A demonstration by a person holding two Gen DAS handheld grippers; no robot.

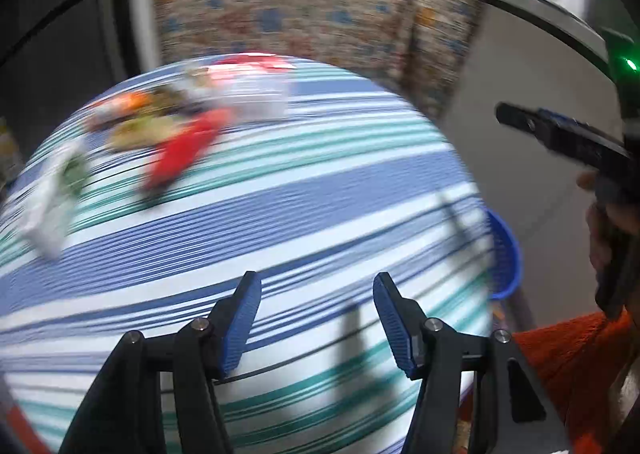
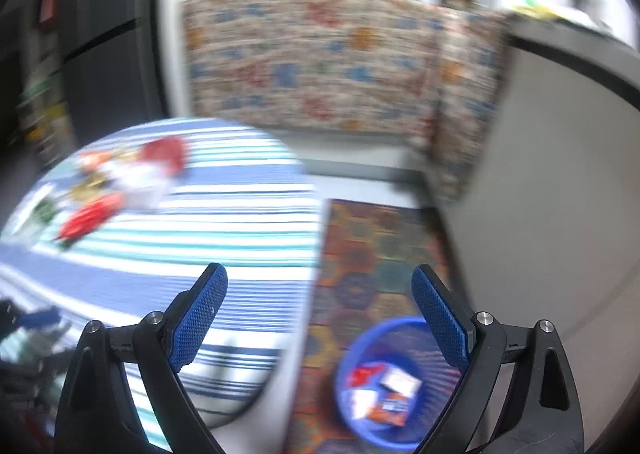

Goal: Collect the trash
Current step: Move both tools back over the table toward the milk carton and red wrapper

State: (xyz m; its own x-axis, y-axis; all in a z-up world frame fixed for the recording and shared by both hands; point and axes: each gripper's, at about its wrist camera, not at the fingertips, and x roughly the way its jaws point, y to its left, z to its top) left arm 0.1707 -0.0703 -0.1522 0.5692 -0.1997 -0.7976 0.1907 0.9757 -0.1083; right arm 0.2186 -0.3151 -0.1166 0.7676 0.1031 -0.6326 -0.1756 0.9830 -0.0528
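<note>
Several wrappers lie blurred at the far side of a round table with a striped cloth (image 1: 304, 189): a red one (image 1: 182, 151), a white and red packet (image 1: 256, 89), a yellow-brown one (image 1: 140, 131) and a white and green one (image 1: 52, 193). My left gripper (image 1: 317, 290) hangs open over the near part of the table, nothing between its blue pads. My right gripper (image 2: 320, 296) is open and empty over the table edge and floor. A blue basket (image 2: 384, 382) with a few wrappers inside stands on the floor below it. The same wrappers (image 2: 92, 213) show at the left.
A colourful rug (image 2: 376, 254) covers the floor beside the table. A counter draped in patterned fabric (image 2: 312, 61) stands behind, with pots on top. A white cabinet wall (image 2: 540, 213) is at the right. The other gripper (image 1: 568, 137) and a hand show at the right edge.
</note>
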